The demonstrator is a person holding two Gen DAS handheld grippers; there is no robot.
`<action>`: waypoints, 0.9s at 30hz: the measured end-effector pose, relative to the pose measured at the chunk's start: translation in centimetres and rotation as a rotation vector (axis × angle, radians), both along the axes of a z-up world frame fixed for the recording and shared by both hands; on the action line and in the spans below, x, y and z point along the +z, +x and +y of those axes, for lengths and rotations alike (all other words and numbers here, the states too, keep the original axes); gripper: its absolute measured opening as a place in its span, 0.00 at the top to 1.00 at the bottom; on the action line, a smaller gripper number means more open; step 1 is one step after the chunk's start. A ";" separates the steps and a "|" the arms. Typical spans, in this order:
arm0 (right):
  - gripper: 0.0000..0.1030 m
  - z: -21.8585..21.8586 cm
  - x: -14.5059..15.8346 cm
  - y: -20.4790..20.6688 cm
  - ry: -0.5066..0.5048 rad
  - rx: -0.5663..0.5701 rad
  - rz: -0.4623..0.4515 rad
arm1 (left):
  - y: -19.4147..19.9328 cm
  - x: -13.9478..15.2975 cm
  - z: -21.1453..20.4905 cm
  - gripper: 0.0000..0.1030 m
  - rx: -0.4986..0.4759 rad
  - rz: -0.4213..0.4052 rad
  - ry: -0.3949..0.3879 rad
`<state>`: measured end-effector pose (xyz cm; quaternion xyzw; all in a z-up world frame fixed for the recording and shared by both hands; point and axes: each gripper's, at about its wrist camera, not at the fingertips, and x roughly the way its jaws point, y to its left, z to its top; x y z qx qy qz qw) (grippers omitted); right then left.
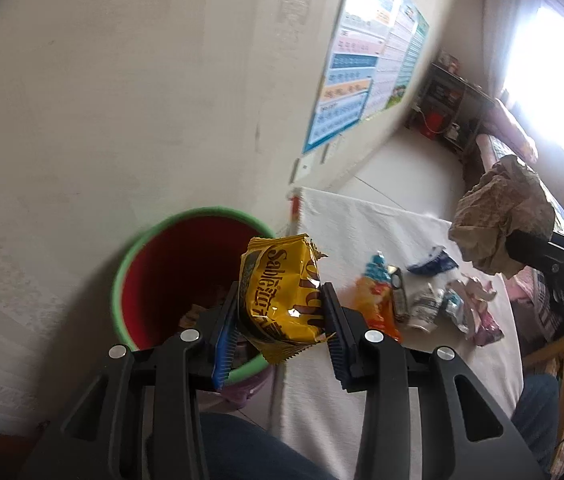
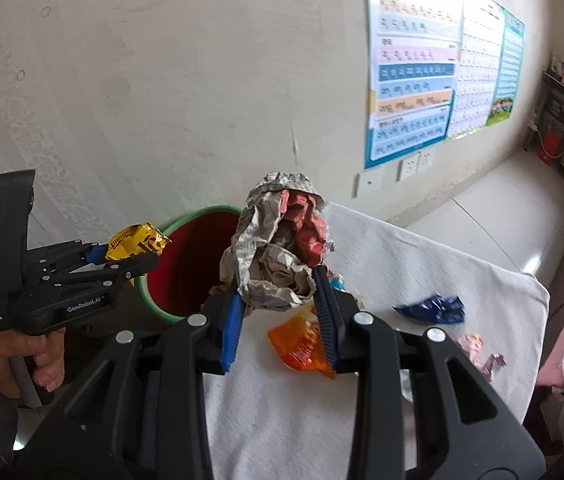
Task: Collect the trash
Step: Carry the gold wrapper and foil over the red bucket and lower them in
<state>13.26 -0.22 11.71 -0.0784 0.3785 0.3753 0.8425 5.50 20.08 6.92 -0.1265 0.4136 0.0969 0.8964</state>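
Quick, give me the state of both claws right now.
Left claw: closed on the yellow snack wrapper, near the red bin.
Right claw: closed on the crumpled newspaper wad.

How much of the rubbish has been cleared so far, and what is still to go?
Some scraps already lie in the red bin. In hand: the left gripper holds a yellow snack wrapper at the bin's rim, and the right gripper holds crumpled newspaper. Still on the white cloth: an orange wrapper, a blue wrapper and a few smaller pieces.
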 end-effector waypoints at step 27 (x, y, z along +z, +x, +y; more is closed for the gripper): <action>0.68 13.5 -1.2 1.1 -0.031 0.140 0.014 | -0.5 -3.1 8.9 0.64 0.090 0.043 -0.066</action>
